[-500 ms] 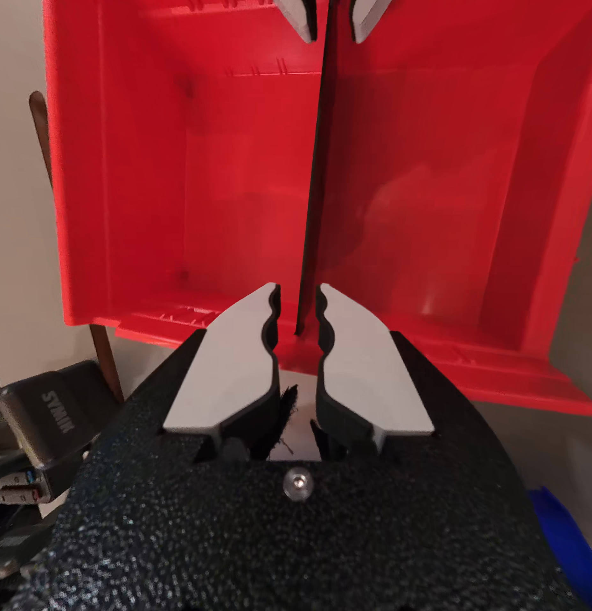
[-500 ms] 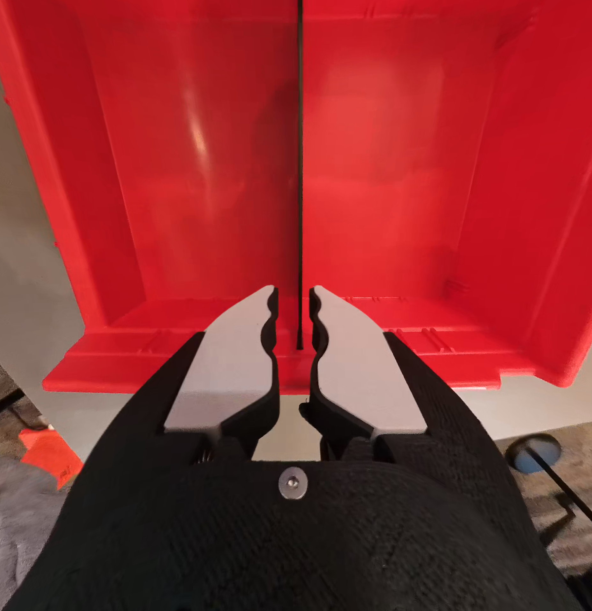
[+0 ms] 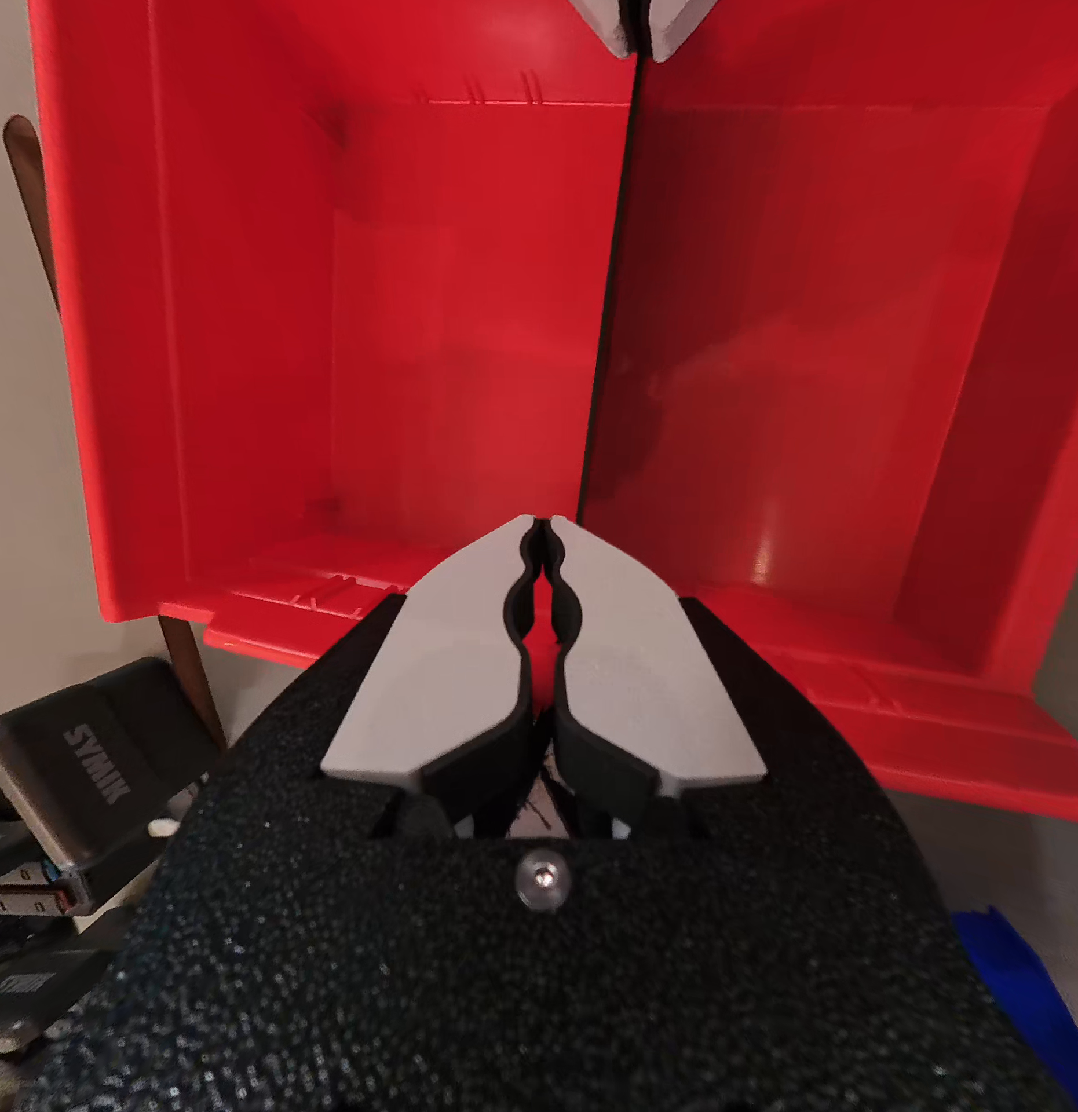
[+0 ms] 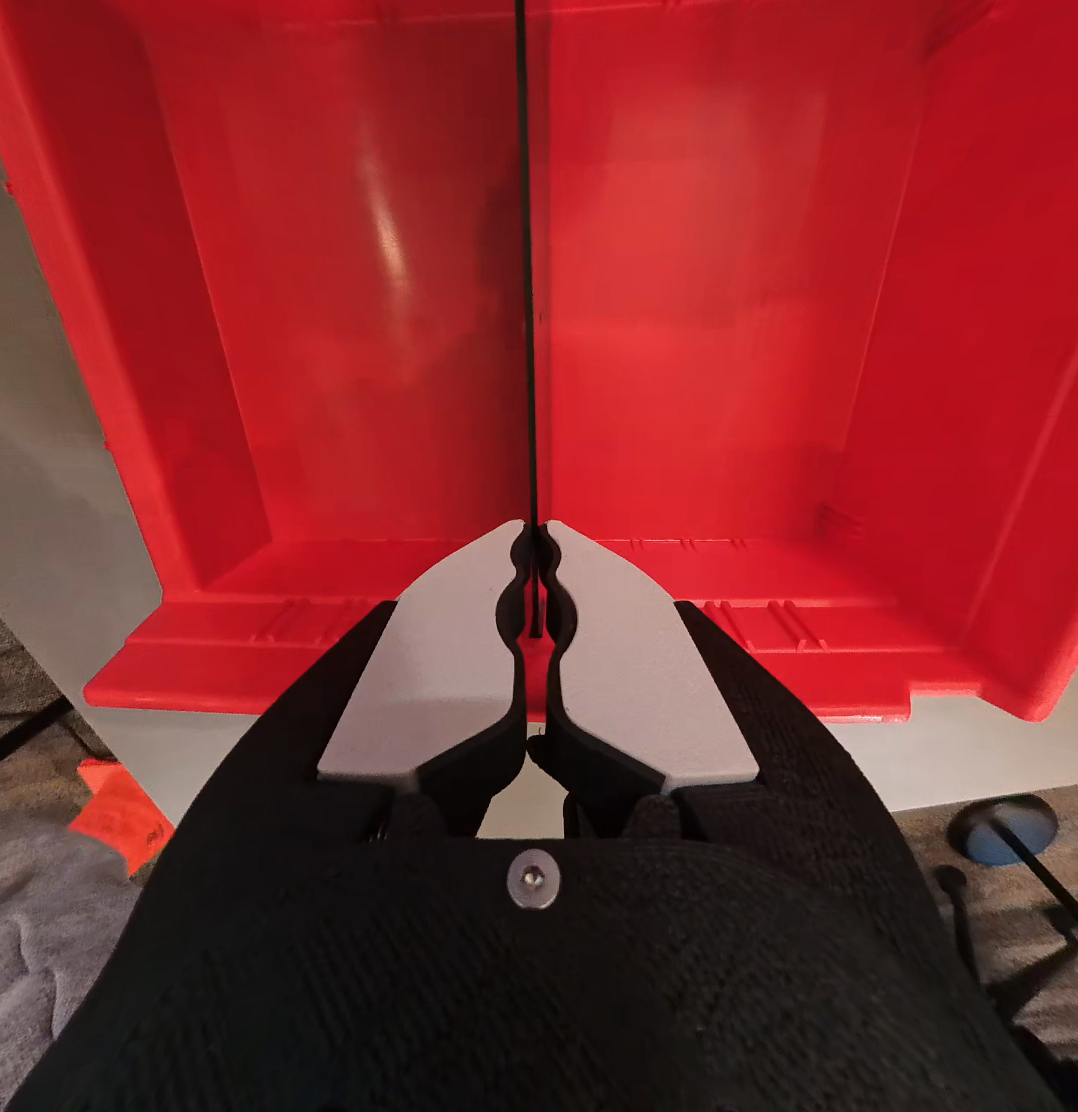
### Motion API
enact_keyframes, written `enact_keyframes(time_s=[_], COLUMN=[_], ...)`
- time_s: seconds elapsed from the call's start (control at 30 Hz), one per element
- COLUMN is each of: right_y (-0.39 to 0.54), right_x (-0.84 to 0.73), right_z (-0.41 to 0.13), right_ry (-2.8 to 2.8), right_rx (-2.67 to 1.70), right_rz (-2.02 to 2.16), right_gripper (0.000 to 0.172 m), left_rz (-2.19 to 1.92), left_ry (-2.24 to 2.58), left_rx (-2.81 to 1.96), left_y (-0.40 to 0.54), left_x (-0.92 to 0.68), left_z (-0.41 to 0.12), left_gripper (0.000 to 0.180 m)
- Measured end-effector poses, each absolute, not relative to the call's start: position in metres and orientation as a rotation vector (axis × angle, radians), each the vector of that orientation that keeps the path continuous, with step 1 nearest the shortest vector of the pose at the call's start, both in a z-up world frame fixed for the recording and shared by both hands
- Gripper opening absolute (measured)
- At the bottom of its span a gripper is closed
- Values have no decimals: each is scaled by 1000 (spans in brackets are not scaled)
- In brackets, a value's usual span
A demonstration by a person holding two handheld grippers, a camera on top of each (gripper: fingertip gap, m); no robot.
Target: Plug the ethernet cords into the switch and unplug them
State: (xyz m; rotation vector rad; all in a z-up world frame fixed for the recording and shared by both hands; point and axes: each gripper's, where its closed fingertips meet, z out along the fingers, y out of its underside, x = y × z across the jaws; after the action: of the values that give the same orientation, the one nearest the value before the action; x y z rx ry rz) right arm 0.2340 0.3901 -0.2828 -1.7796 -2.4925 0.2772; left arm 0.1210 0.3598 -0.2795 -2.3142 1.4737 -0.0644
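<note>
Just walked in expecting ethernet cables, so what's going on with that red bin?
A person works two handheld grippers at opposite ends of a red bin with nothing in it. The right gripper is shut on the thin black divider that runs down the bin's middle. The left gripper is shut too, its tips by the divider's other end; whether it grips it is unclear. No cords or switch are in view.

Red bin [image 4: 825,301] cut off at top edge; divider's [image 3: 608,301] near end hidden.
</note>
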Motion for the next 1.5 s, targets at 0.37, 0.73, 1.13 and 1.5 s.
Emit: enact_keyframes(time_s=[0.37, 0.73, 1.13, 1.5], right_y=[388, 380, 355, 346], right_x=[236, 213, 137, 124], right_z=[-279, -282, -297, -302], right_ry=[-2460, -2466, -2388, -2378], right_rx=[-1751, -1586, -1364, -1441], right_rz=[329, 229, 346, 517], right_gripper=[13, 29, 19, 0], left_rz=[-103, -28, -106, -225], left_ry=[1403, 1281, 667, 625], left_rx=[-2244, -2222, -2481, -2566], left_y=[362, 364, 333, 326], left_x=[123, 104, 64, 73], left_z=[-266, -254, -263, -293], left_gripper=[0, 24, 8, 0])
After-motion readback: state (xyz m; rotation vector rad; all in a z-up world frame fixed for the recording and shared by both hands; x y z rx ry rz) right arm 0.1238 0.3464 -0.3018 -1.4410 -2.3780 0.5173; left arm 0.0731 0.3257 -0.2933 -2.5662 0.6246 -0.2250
